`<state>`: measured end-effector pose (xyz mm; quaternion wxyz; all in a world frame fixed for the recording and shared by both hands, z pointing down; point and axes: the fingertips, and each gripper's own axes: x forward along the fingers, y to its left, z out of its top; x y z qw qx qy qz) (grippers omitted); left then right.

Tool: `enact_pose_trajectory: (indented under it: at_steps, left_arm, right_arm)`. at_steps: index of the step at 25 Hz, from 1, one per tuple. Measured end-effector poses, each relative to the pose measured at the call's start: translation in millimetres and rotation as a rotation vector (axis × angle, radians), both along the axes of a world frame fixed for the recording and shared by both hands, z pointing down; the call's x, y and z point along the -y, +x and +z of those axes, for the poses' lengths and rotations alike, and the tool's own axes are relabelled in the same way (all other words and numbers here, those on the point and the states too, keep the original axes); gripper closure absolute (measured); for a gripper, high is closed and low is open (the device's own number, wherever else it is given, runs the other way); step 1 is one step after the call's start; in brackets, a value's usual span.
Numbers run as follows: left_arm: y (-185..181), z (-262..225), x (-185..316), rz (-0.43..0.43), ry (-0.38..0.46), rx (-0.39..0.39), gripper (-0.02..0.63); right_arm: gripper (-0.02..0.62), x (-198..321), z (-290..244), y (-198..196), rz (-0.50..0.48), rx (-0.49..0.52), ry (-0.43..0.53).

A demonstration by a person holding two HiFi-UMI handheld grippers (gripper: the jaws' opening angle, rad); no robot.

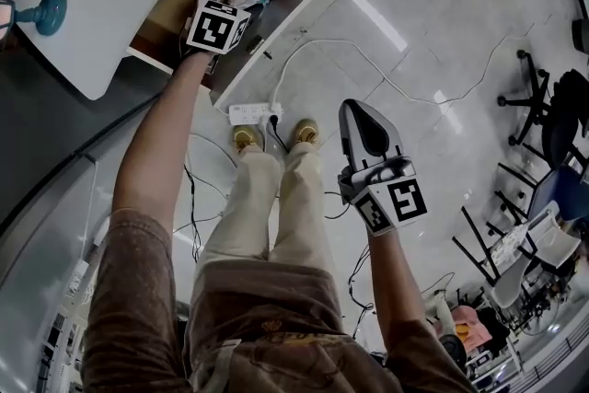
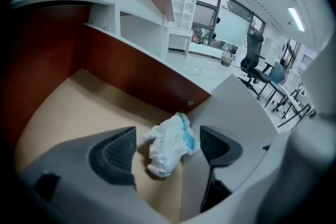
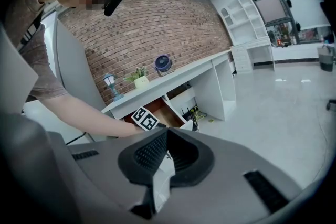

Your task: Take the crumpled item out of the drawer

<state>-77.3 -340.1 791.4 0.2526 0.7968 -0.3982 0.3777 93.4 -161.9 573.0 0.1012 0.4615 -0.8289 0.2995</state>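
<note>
Open drawer (image 2: 79, 113) with crumpled item (image 2: 169, 144) inside

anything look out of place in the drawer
Yes: a crumpled white-and-blue wad lies loose on the drawer floor near a corner, between the left gripper's open fingers, not yet gripped.

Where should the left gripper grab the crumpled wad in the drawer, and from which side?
Pinch the crumpled wad across its bulky middle, coming from above along the left gripper's present line: its open jaws stand either side of it. The wad lies loose on the drawer floor, close against the white panel, so a sideways approach there looks blocked.
</note>
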Motion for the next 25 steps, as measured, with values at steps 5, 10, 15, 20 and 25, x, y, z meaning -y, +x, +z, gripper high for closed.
enact_pose_trajectory:
  at_steps: [5,10,15,20,25]
  left_arm:
    - [-2,12,3,0.012,-0.011,0.021,0.222]
    - [-2,19,1,0.015,-0.014,0.028,0.222]
    - [1,19,5,0.002,0.003,0.015,0.224]
    - [-1,23,1,0.024,0.026,0.030,0.302]
    - [2,23,-2,0.028,0.024,0.028,0.353]
  right_arm:
    - [0.598,1,5,5,0.012,-0.019,-0.010]
    - [0.598,1,9,7,0.020,-0.026,-0.017]
    - [0.598,2,11,11,0.030,-0.026,-0.021]
    - [0.598,3,12,5,0.042,0.012,-0.016]
    - [0.598,-3,20,10,0.041,-0.026,-0.042]
